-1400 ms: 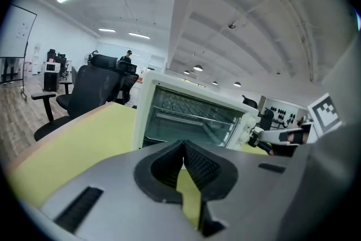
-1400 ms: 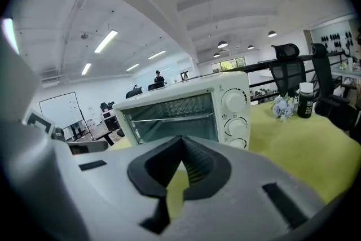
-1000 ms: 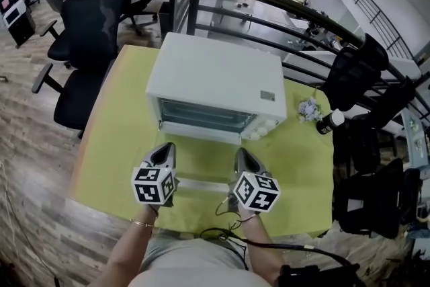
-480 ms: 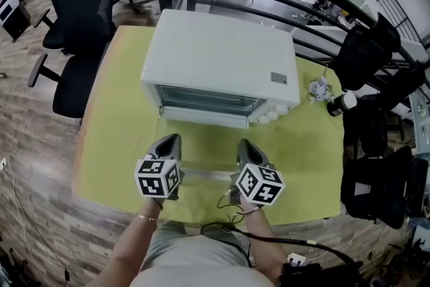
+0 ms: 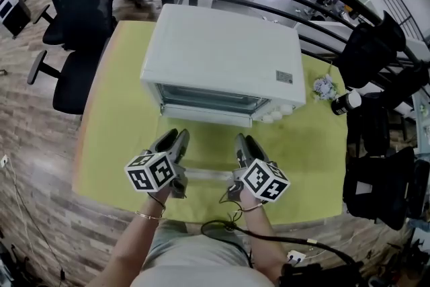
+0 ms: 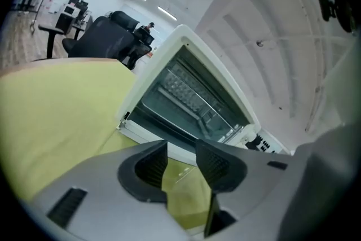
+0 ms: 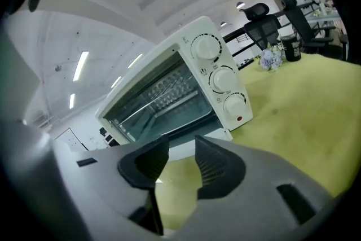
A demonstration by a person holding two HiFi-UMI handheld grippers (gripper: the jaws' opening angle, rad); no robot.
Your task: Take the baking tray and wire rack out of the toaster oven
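The left gripper (image 5: 177,136) and right gripper (image 5: 246,140) are held side by side, well apart from each other, over a yellow table (image 5: 114,124). Each has its jaws partway apart, just opened, with nothing between them. A white oven (image 5: 222,57) stands near, straight ahead of both. Its glass door (image 7: 161,99) is shut. The rack (image 6: 189,93) shows behind the glass; the tray cannot be made out.
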